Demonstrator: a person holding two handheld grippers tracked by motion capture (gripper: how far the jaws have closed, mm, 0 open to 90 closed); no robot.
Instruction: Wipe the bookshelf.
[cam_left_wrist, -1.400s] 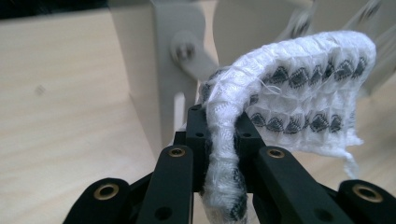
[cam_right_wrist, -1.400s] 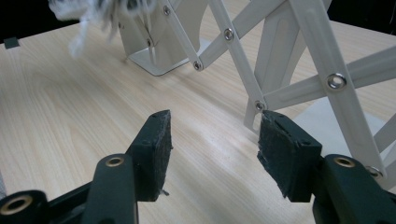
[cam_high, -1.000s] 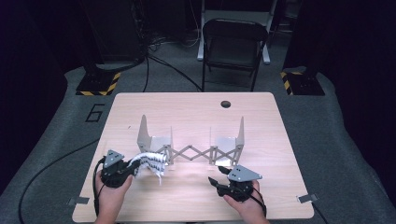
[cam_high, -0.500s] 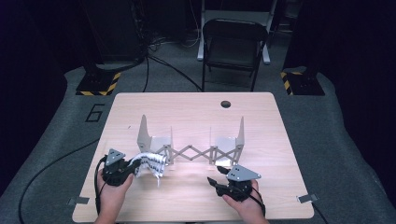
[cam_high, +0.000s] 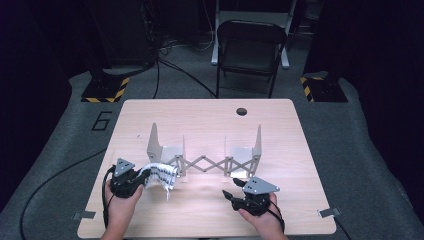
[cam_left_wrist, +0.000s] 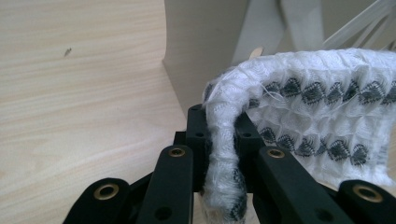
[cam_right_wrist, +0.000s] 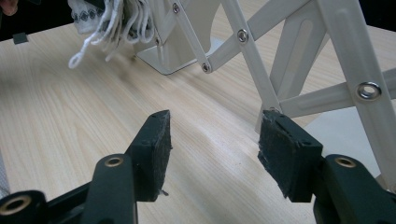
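A white woven cloth (cam_high: 162, 175) with rows of black diamonds hangs from my left gripper (cam_high: 142, 176), whose jaws are shut on one folded edge of it (cam_left_wrist: 224, 154). The cloth (cam_left_wrist: 322, 107) drapes to the right, just in front of the left upright plate (cam_left_wrist: 205, 51) of a grey metal scissor rack (cam_high: 205, 162). My right gripper (cam_high: 229, 196) rests low near the table's front, open, with nothing between its pads (cam_right_wrist: 212, 140). Ahead of it stand the rack's crossed bars (cam_right_wrist: 261, 60), and the cloth's fringe (cam_right_wrist: 107, 28) dangles at the upper left.
The rack stretches across the middle of the wooden table (cam_high: 210, 115), with an upright plate at each end. A small round hole (cam_high: 242, 111) sits near the far edge. A folding chair (cam_high: 250, 50) stands behind the table.
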